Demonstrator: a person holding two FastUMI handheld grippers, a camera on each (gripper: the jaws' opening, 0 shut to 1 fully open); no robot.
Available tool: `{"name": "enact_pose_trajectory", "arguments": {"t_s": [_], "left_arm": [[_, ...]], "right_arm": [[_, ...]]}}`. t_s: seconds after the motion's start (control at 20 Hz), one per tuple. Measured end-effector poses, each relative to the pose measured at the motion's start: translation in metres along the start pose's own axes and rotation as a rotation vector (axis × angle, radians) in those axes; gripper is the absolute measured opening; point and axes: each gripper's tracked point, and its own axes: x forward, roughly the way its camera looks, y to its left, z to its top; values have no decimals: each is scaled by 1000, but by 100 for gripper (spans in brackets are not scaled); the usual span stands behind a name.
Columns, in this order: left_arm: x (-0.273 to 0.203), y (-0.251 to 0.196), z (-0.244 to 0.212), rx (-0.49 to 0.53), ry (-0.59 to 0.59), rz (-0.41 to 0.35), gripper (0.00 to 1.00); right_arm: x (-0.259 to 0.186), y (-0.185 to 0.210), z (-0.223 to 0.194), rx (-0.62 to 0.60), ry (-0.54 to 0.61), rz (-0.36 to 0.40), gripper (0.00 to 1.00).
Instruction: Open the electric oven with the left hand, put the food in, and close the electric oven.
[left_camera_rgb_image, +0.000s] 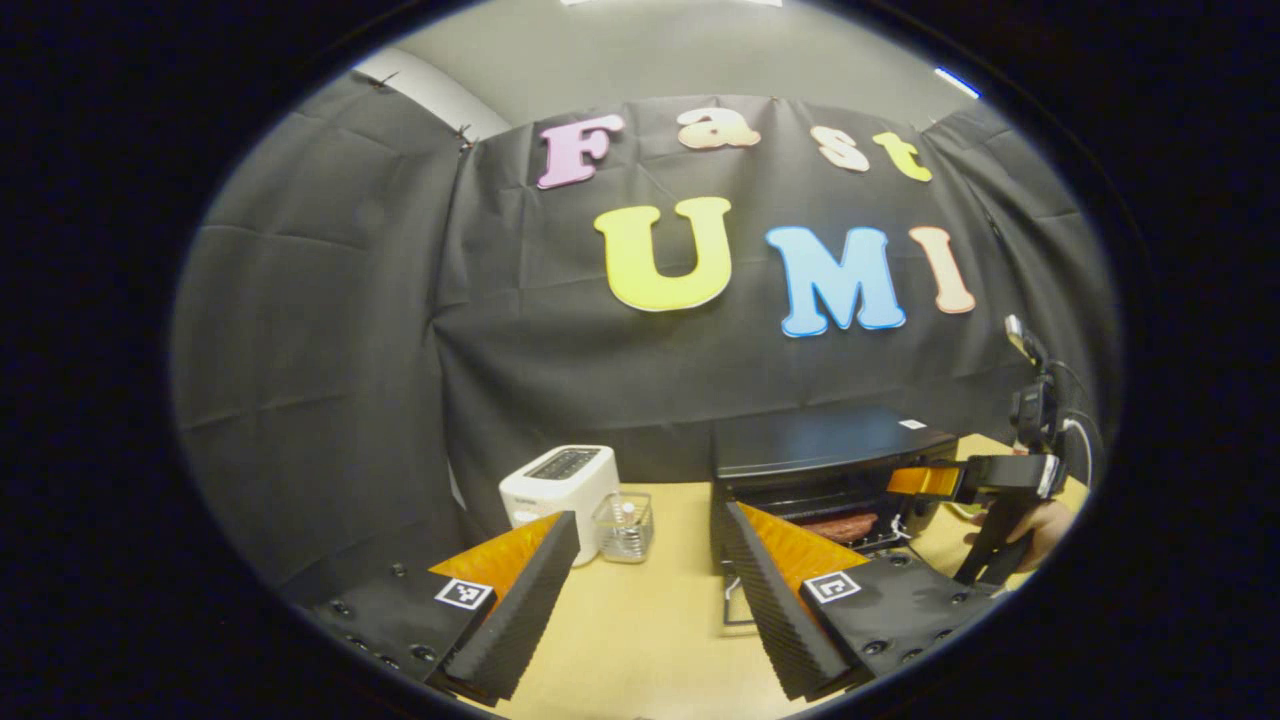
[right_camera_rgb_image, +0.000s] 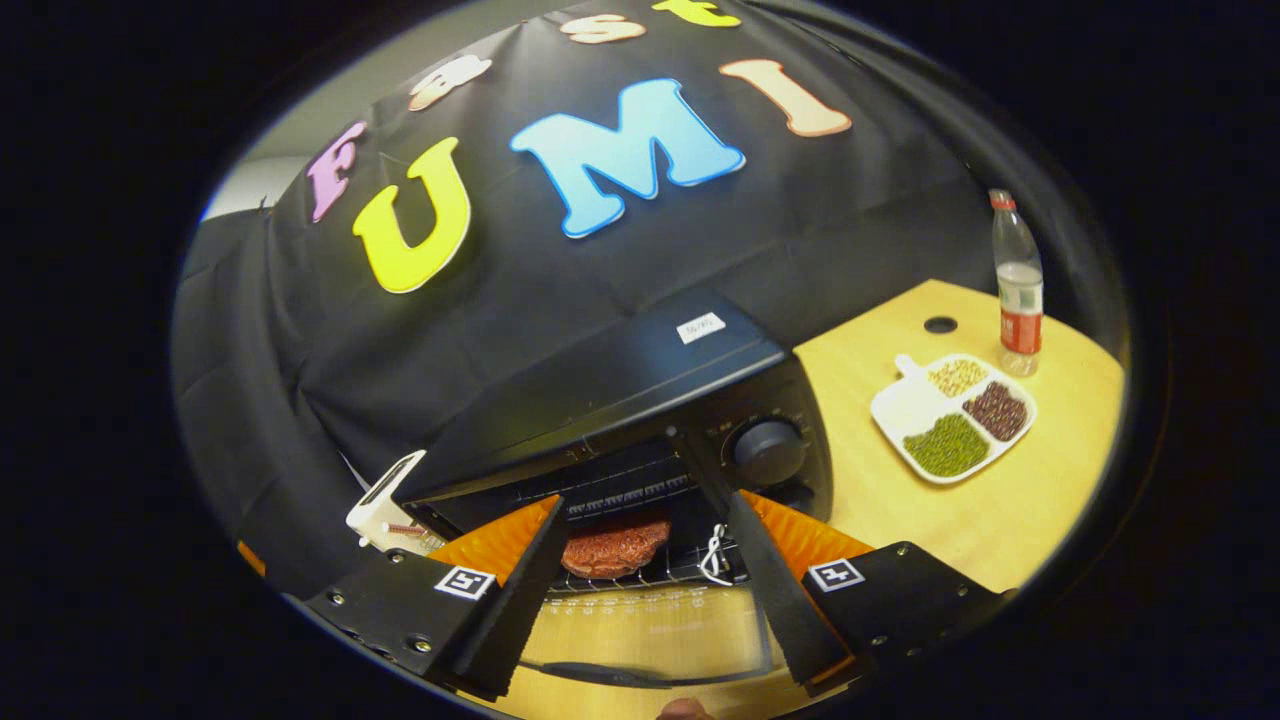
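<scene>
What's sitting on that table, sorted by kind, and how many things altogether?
Appliances: 2, oven, toaster
Food: 2, meat patty, divided bean plate
Containers: 2, bottle, clear holder
Total: 6

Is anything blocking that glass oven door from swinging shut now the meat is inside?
Nothing visible does. The reddish-brown meat patty lies on the rack inside the black electric oven; the right gripper hovers open above the lowered glass door, touching nothing.
</scene>
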Motion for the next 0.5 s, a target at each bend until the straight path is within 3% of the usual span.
{"name": "enact_pose_trajectory", "arguments": {"t_s": [0.15,0.5], "left_arm": [[0,-28,-9,-10,17,-49,100],[-1,-92,-54,-36,124,-163,97]], "right_arm": [[-37,-3,25,-88,-68,9,98],[-115,-22,62,-208,-158,-24,98]]}}
